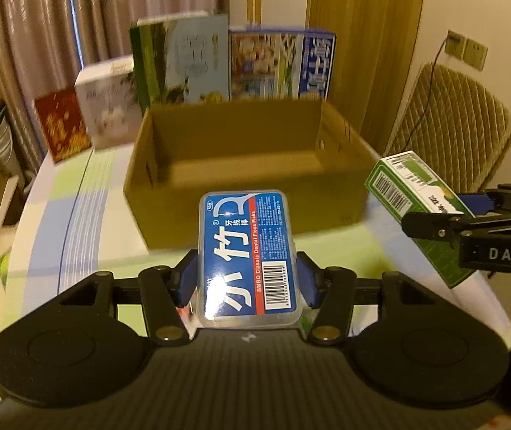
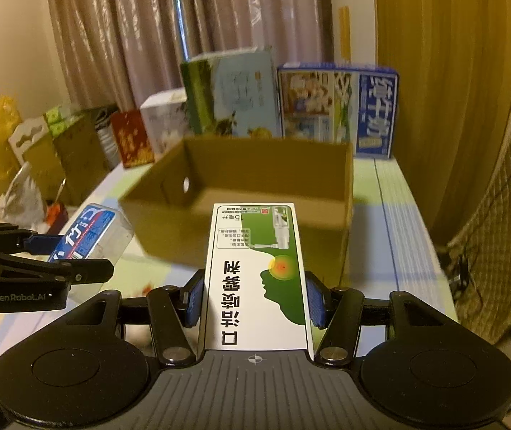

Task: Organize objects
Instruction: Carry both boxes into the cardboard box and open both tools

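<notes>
My left gripper is shut on a clear floss pick box with a blue label, held above the table just short of the open cardboard box. My right gripper is shut on a white and green spray carton, also in front of the cardboard box. In the left wrist view the spray carton and right gripper sit at the right. In the right wrist view the floss pick box and left gripper are at the left. The cardboard box looks empty inside.
Several upright packages stand in a row behind the cardboard box: a red one, a white one, a green and pale blue one, a blue one. A quilted chair stands right of the table. Curtains hang behind.
</notes>
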The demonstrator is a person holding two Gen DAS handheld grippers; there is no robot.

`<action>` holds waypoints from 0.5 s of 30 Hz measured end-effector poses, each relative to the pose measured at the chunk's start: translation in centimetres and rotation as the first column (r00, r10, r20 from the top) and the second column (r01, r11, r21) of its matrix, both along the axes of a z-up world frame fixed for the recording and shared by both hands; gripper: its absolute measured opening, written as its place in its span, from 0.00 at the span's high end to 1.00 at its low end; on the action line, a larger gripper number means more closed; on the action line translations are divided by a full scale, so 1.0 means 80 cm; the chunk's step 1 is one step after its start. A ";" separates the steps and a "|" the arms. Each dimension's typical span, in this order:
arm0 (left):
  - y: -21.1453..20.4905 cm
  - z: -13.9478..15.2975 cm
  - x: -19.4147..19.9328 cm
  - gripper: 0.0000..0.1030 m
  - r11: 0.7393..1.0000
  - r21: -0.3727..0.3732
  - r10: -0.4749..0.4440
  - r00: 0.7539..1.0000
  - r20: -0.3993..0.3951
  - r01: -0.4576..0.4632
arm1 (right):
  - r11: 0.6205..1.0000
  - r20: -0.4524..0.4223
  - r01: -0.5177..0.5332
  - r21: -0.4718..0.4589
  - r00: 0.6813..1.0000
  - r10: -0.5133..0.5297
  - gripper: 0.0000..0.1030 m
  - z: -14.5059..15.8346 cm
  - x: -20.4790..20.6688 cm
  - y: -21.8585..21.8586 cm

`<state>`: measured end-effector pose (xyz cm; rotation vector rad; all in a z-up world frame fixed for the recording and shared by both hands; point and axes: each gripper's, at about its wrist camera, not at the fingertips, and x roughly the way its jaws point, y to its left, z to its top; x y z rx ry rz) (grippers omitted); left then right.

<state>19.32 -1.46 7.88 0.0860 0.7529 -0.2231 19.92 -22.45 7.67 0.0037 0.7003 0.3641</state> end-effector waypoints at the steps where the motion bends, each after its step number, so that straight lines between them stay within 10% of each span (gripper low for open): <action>1: -0.001 0.005 0.015 0.50 1.000 0.000 -0.003 1.000 0.004 0.003 | 1.000 0.003 0.001 0.004 1.000 -0.001 0.49 0.005 0.014 0.000; 15: -0.011 -0.018 0.211 0.50 1.000 0.006 -0.019 0.999 -0.040 0.019 | 0.998 -0.111 0.057 0.007 0.992 -0.056 0.49 -0.028 0.217 0.017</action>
